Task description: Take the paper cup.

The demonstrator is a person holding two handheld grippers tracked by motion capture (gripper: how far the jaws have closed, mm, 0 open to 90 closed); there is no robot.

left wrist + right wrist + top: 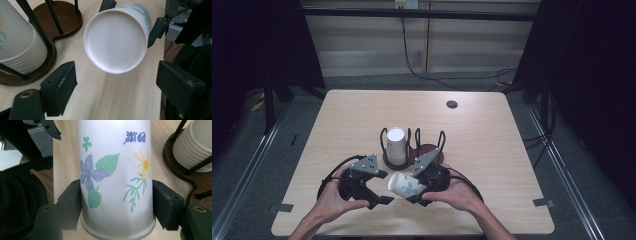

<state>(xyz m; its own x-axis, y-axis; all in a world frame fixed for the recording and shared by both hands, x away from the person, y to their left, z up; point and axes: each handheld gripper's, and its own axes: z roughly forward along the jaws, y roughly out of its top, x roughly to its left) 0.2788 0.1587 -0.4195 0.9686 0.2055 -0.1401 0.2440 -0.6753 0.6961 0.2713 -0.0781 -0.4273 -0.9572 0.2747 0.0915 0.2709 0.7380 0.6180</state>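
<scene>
So the right gripper (416,191) is clamped on a flowery paper cup (404,184) lying sideways just below the middle of the high view, both pads pressed to its sides near the rim in the right gripper view. The left gripper (381,187) sits right beside it at lower left, jaws spread wide with nothing in them, the cup's white bottom (115,37) facing it. Behind them, mid-frame, a stack of cups (396,146) stands in a brown wire-post holder (428,150) on the table (492,145).
</scene>
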